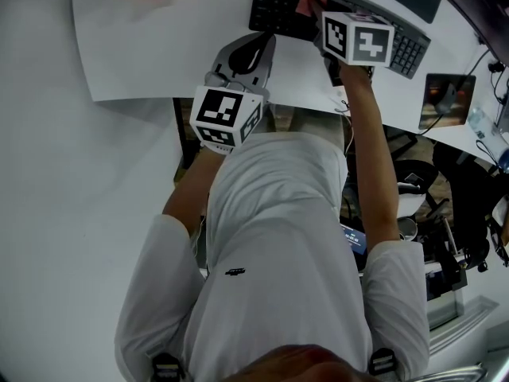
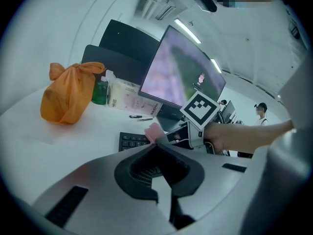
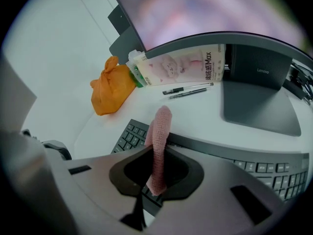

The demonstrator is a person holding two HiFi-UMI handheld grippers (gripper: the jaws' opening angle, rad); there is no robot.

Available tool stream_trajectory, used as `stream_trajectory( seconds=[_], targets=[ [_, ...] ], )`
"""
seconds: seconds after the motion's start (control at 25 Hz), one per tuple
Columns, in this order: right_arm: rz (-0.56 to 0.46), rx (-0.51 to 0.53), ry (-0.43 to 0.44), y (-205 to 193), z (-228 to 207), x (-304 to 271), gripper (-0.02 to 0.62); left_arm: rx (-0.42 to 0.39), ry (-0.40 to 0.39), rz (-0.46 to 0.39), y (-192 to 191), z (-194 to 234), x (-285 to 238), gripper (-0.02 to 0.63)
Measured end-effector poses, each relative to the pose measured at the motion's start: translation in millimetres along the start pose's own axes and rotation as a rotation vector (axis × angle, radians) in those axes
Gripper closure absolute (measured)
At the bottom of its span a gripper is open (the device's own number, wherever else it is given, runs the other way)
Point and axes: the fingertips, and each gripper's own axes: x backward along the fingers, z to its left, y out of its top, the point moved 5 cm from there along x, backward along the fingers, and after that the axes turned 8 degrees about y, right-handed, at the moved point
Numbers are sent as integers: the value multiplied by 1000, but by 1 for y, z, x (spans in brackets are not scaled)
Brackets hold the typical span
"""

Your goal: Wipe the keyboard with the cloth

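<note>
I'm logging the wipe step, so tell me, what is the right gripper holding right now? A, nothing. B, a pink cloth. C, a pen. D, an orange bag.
B: in the right gripper view the right gripper has its jaws closed on the pink cloth, over the keyboard.

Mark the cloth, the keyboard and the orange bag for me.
cloth [image 3: 160,136]: right gripper view, middle of the strip.
keyboard [image 3: 129,134]: right gripper view, left-end keys.
orange bag [image 2: 66,99]: left gripper view, its bulging body.
</note>
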Motion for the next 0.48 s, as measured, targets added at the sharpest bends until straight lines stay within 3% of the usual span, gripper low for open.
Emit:
stream_trajectory(
  seconds=[0.48],
  targets=[
    [-5, -21, -24, -7, -16, 19, 552, -22, -18, 4, 3, -18, -3, 588]
  ],
)
